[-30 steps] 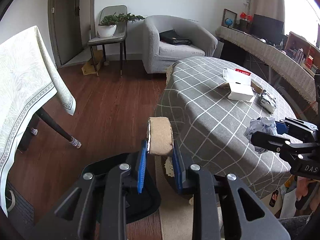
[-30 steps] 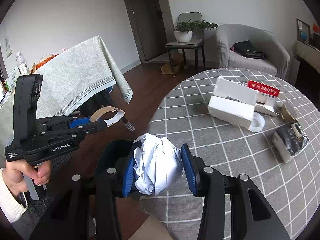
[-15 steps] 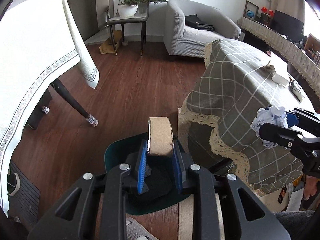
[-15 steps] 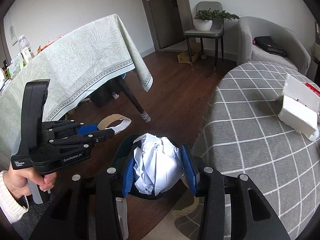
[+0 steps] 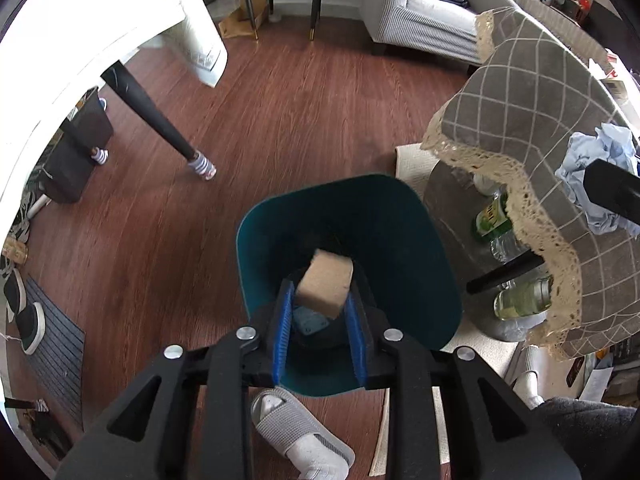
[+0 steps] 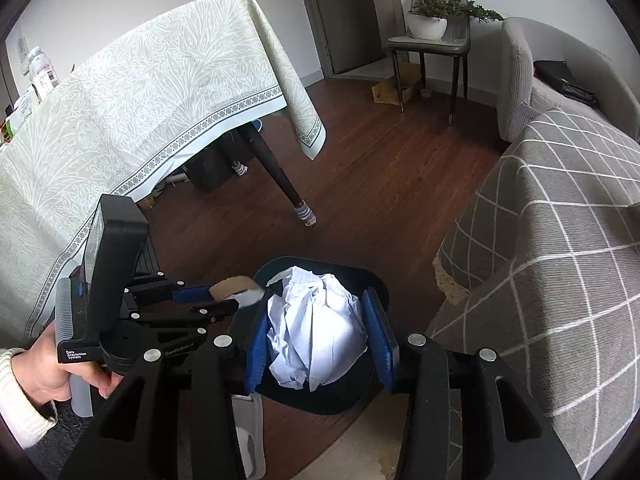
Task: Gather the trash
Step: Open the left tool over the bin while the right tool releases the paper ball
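Note:
My left gripper (image 5: 320, 320) is shut on a brown cardboard ring (image 5: 325, 287) and holds it over the open mouth of a dark teal trash bin (image 5: 400, 240) on the floor. My right gripper (image 6: 318, 340) is shut on a crumpled white paper ball (image 6: 316, 332) and holds it above the same bin (image 6: 372, 280). The paper ball also shows at the right edge of the left wrist view (image 5: 592, 168). The left gripper with the ring (image 6: 236, 286) shows in the right wrist view, just left of the bin.
A round table with a grey checked cloth (image 5: 532, 92) stands right of the bin, with bottles (image 5: 520, 300) under it. A table with a pale green cloth (image 6: 140, 92) and dark legs stands to the left. A grey slipper (image 5: 296, 428) lies near the bin.
Both grippers have moved away from the round table and tilted down over the trash bin, each still holding its item.

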The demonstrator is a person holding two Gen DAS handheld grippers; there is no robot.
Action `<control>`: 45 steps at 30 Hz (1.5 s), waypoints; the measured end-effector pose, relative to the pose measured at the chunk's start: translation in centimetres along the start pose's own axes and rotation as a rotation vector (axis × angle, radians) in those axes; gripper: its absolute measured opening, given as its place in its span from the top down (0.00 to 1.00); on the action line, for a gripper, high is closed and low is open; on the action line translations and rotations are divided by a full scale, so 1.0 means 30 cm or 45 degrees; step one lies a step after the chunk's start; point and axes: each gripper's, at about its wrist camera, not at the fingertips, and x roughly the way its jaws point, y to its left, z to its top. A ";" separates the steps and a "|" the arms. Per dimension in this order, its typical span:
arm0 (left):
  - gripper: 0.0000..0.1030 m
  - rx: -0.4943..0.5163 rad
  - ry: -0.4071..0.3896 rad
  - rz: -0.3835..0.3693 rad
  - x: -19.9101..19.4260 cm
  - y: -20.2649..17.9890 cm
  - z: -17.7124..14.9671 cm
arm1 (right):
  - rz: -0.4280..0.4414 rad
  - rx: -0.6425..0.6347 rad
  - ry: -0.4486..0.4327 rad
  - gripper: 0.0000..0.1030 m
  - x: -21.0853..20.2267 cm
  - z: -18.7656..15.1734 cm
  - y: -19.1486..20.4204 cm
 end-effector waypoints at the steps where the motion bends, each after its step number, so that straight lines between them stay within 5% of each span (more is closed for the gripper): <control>1: 0.57 -0.004 0.002 0.000 0.002 0.010 -0.005 | 0.000 0.001 0.010 0.57 0.016 0.002 0.004; 14: 0.28 -0.002 -0.134 -0.002 -0.089 0.089 -0.022 | 0.003 -0.003 0.161 0.57 0.249 -0.015 0.044; 19: 0.27 -0.013 -0.202 -0.009 -0.141 0.124 -0.011 | -0.013 0.003 0.228 0.57 0.334 -0.033 0.047; 25: 0.29 -0.027 -0.270 -0.003 -0.202 0.159 -0.003 | -0.019 -0.007 0.311 0.56 0.420 -0.064 0.067; 37: 0.53 -0.034 -0.354 -0.076 -0.290 0.161 0.008 | -0.101 -0.086 0.434 0.52 0.521 -0.134 0.099; 45: 0.57 -0.033 -0.402 -0.112 -0.332 0.143 0.010 | -0.126 -0.101 0.478 0.38 0.535 -0.165 0.087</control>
